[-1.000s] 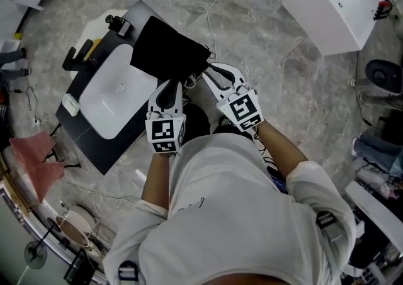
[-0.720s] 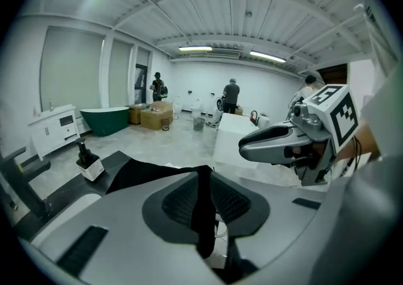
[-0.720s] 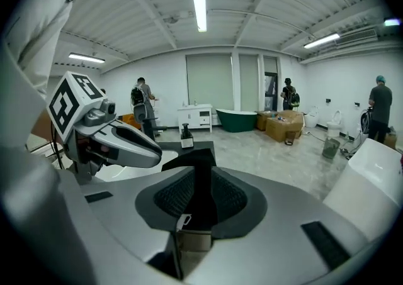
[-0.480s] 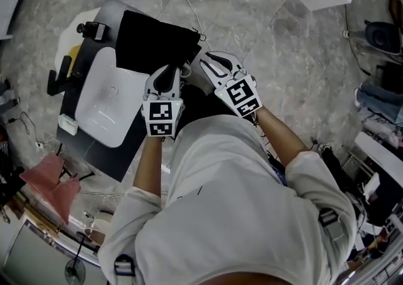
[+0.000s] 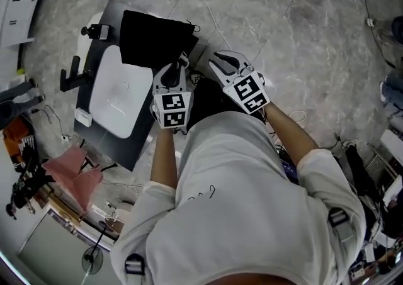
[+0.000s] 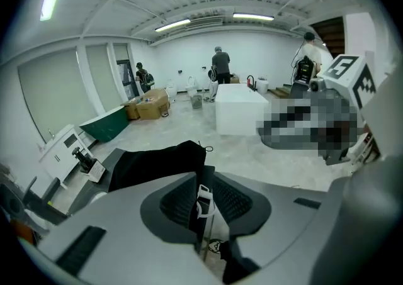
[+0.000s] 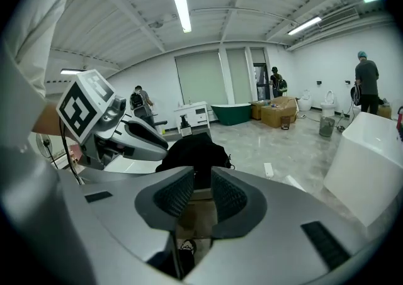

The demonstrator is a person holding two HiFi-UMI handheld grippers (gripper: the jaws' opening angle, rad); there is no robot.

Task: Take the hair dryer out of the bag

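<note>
- A dark low table is set on a marble floor.
- A white tray is laid on the table.
- A black bag is laid at the tray's far end.
- A small white box is placed at the tray's near left corner.

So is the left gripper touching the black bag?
Touching. The left gripper view shows fabric of the black bag and a white clip caught between the fingers of the left gripper, which are opening.
</note>
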